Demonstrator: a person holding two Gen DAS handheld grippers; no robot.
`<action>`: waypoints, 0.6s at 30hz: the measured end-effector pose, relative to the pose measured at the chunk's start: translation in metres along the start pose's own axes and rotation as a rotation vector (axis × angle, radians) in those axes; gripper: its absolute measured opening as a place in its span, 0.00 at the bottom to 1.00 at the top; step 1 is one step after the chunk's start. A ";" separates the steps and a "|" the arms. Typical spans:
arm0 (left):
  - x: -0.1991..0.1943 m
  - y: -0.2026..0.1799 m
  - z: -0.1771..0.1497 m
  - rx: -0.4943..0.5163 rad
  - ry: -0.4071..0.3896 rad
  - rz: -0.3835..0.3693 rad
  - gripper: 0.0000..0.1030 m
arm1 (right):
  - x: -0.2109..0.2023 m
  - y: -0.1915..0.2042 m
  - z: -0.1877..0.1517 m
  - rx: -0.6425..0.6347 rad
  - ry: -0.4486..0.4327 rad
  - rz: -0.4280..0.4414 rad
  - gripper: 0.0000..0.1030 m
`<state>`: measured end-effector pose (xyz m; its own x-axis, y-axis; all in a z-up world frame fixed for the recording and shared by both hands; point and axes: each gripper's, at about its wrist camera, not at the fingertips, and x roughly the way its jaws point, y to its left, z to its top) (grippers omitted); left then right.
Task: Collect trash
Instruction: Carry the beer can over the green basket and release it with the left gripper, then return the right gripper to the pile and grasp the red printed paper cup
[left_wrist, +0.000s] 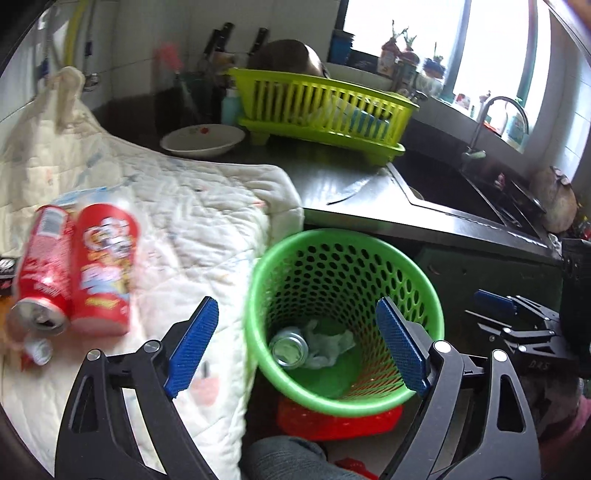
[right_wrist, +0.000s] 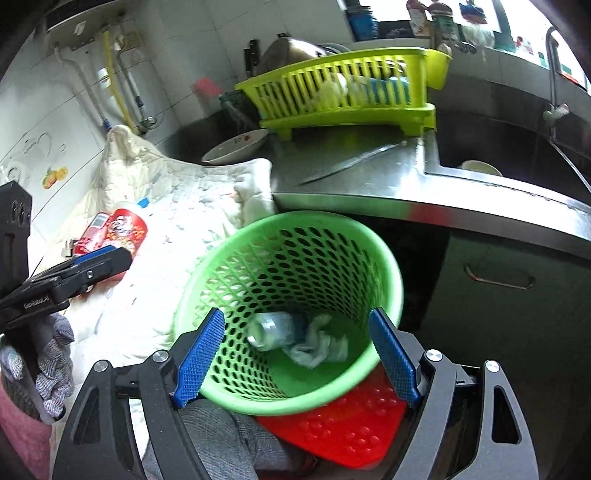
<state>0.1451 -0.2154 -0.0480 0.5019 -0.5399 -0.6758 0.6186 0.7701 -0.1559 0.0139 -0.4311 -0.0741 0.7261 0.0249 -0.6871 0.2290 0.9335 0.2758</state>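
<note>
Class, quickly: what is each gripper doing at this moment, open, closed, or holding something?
Left gripper: open, nothing between its pads; it hangs over the green basket.
Right gripper: open, holding nothing, also above the basket.

Green perforated basket (right_wrist: 295, 258) upright, tilted slightly in view, standing on a red mat just beside the bench edge. Inside at the bottom: a clear crushed bottle (right_wrist: 273, 328) lying on its side, touching a crumpled white tissue (right_wrist: 321, 345). Still on the white quilt: red soda can (left_wrist: 42, 269) and red snack tube (left_wrist: 103, 269), side by side, both lying down, blurred.
</note>
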 end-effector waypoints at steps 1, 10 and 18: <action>-0.008 0.006 -0.003 -0.008 -0.007 0.017 0.84 | 0.000 0.005 0.001 -0.009 0.000 0.008 0.75; -0.061 0.061 -0.033 -0.112 -0.054 0.180 0.85 | 0.011 0.064 0.013 -0.106 0.007 0.090 0.76; -0.098 0.117 -0.052 -0.240 -0.096 0.274 0.85 | 0.037 0.116 0.024 -0.169 0.050 0.180 0.76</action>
<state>0.1361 -0.0545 -0.0375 0.6905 -0.3231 -0.6472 0.2997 0.9421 -0.1507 0.0828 -0.3306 -0.0515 0.7114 0.2098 -0.6707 -0.0155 0.9589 0.2834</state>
